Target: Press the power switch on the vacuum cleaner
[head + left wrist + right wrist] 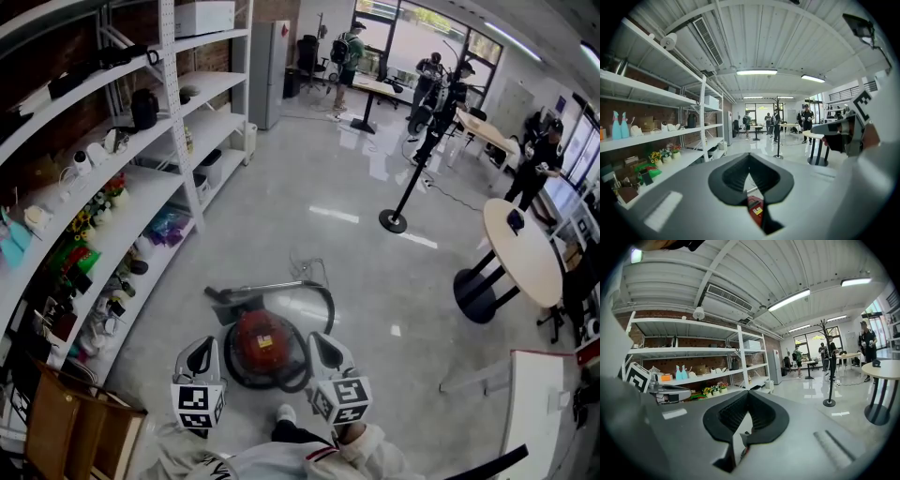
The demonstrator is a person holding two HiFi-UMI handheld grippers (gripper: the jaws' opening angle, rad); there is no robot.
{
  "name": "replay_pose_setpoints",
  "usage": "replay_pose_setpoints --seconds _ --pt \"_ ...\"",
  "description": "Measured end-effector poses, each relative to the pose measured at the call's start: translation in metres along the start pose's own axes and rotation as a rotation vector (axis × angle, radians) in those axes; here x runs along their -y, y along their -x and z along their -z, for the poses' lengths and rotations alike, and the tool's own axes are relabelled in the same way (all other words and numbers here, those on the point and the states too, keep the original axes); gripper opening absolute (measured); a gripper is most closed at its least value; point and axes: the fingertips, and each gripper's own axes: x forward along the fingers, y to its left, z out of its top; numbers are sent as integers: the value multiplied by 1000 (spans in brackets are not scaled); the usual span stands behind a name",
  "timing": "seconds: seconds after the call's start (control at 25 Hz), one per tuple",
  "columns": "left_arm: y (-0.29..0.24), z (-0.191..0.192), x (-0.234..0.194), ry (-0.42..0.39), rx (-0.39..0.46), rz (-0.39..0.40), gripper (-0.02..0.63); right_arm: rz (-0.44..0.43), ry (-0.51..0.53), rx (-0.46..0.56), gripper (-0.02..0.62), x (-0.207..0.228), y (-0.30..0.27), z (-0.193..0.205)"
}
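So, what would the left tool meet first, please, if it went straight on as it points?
Nothing close, it seems: the left tool points roughly level across open floor, and the red vacuum cleaner sits below that line. Depth is hard to judge.

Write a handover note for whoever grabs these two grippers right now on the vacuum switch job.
Left gripper: fingers together at the tips, holding nothing, raised at the vacuum's left side.
Right gripper: fingers also together, empty, raised at the vacuum's right side.
Vacuum cleaner: red canister on the floor just ahead of the person, between the two grippers, with its hose curled round it.
Done: nothing that shows; neither gripper touches the vacuum.
Left: find the power switch, which I cannot make out in these views, then probably bring one closed gripper down and press it.
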Motion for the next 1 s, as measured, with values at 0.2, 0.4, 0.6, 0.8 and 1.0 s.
replay_pose_setpoints --seconds 0.2,0.4,0.6,0.8,1.0 --pt "26 8 -7 18 5 3 0 -5 -18 3 0 -22 14 7" --pt "48 13 -15 26 13 0 0 2 -10 22 0 -40 27 6" --pt "66 17 -17 25 21 7 0 31 -8 36 0 -46 45 8" --pt "80 20 -15 18 23 22 0 48 -8 41 0 -54 59 12" --pt "93 26 -14 8 22 35 0 64 -7 44 0 -63 73 19"
